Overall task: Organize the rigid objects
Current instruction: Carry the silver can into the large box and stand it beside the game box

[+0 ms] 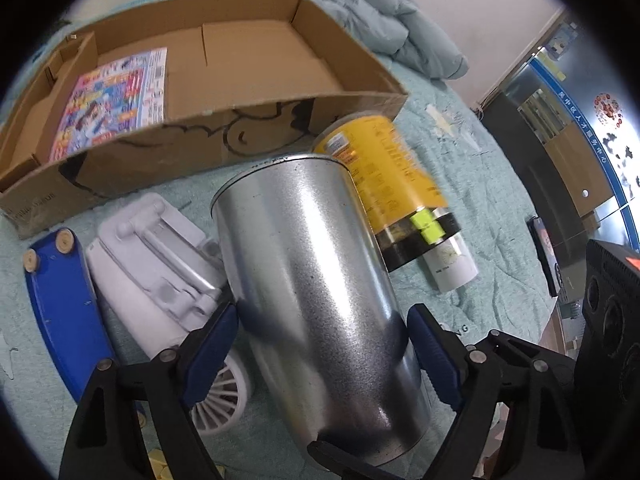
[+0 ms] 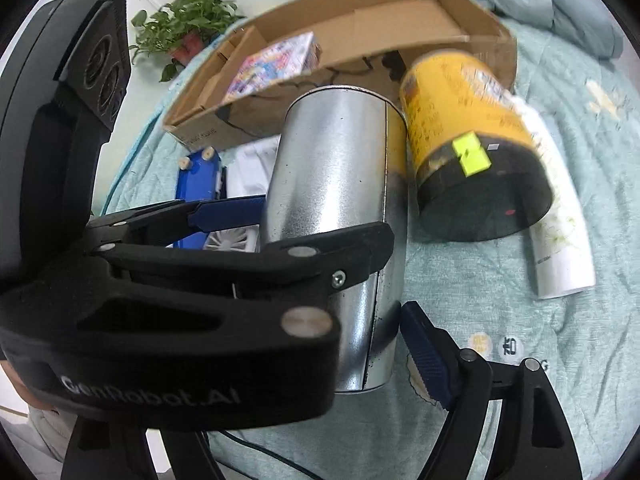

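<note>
A silver metal can (image 1: 320, 280) stands tilted between the blue pads of my left gripper (image 1: 326, 312), which is shut on its sides. In the right wrist view the same can (image 2: 336, 160) has the left gripper (image 2: 320, 224) clamped round its middle. Around the can's lower end is my right gripper (image 2: 324, 312), open; its right finger (image 2: 424, 352) stands just off the can, and its left finger is hidden. A yellow canister (image 1: 392, 184) (image 2: 460, 120) with a black lid lies beside the can, on a white bottle (image 1: 452, 264) (image 2: 560, 240).
An open cardboard box (image 1: 360, 80) (image 2: 480, 32) with a colourful packet (image 1: 116, 100) sits behind, on a green bedspread (image 2: 520, 360). Left of the can lie a blue board (image 1: 60, 300), a white plastic appliance (image 1: 160, 256) and a small fan (image 1: 224, 396). A padded jacket (image 1: 368, 8) and a phone (image 1: 546, 252) lie to the right.
</note>
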Available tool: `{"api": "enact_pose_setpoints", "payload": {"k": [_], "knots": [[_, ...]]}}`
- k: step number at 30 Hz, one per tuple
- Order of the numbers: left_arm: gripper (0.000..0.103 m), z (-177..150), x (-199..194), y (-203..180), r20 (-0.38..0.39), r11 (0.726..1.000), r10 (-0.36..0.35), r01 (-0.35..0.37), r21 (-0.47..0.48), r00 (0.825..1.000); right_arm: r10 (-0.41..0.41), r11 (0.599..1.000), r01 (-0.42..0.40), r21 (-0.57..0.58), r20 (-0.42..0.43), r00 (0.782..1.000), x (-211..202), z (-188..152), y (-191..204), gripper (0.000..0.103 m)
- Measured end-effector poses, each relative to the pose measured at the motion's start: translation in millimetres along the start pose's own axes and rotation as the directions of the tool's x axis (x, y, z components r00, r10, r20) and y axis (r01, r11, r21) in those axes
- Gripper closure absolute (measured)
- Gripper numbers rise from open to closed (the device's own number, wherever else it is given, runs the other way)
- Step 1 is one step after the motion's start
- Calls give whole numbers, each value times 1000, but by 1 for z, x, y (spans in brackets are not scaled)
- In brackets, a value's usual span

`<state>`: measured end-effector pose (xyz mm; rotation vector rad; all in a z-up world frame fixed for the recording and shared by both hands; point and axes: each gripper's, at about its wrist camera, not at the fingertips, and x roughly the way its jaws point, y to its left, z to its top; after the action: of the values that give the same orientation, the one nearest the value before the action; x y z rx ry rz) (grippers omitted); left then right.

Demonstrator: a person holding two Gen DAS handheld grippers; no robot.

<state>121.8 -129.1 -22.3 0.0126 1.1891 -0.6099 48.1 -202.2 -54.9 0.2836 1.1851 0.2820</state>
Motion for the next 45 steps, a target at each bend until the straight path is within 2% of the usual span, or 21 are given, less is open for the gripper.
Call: {"api": "enact_pose_setpoints", "payload": {"k": [5,13,24,45], "knots": [[17,4,-30,-11,102,999,13,-17,38,995,0,1000,1,-20,76,997,-29,4,12,24],[18,14,-55,-9,182,998,29,-39,50,983,-23,997,32,-67,139,990,-49,21,35,24],[19,25,-72,2,240,998,46,-57,38,970,-25,992,45,-118,163,986,-38,48,64,24],[19,72,-84,19,330,994,59,-86,68,942,-24,986,58,-155,216,976,-35,118,72,24]]}}
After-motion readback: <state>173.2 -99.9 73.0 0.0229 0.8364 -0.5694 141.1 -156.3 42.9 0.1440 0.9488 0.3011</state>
